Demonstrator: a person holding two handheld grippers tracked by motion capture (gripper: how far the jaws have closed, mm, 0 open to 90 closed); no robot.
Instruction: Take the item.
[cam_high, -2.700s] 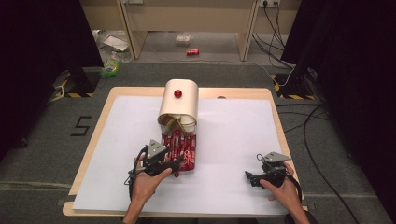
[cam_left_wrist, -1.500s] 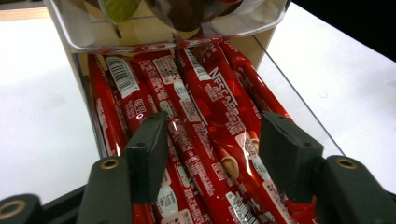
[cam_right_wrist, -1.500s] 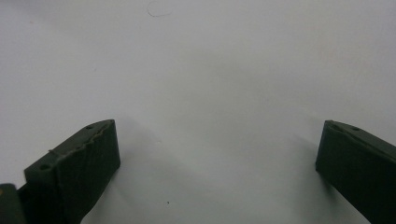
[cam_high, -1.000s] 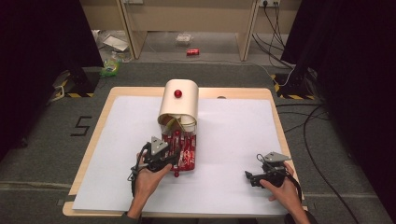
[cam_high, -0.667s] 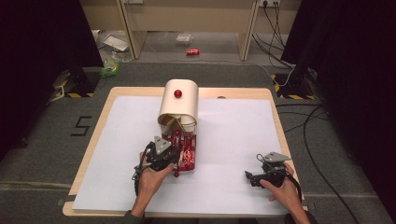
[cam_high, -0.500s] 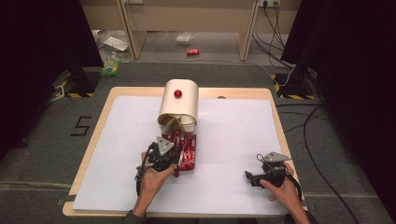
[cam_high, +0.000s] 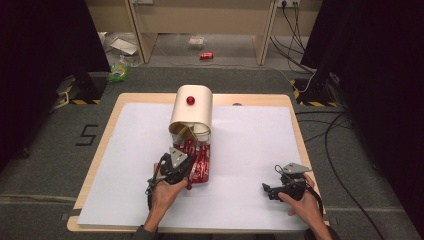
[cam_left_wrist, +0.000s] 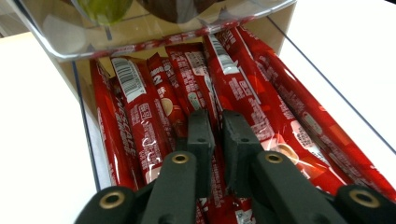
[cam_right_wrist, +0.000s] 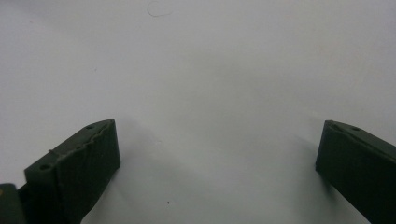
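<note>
My left tongs have just been closing and now stand nearly shut, pinching one red stick sachet between the pads. It lies among the other red stick sachets packed side by side in the clear tray at the foot of the cream dispenser. My left hand reaches in from the near edge, with the tongs pointing away from me and down into the tray.

My right tongs stand wide open with nothing between the jaws, low over the bare white sheet. My right hand holds them near the desk's near right corner, well apart from the dispenser.

The desk is pale wood under a white sheet; the dispenser stands near its middle, with a red knob on top. A dark carpet floor surrounds it, with a white "5" marked at the left, cables at the right and a red can lying far behind. The sachets carry barcodes and white print too small for me to read.
</note>
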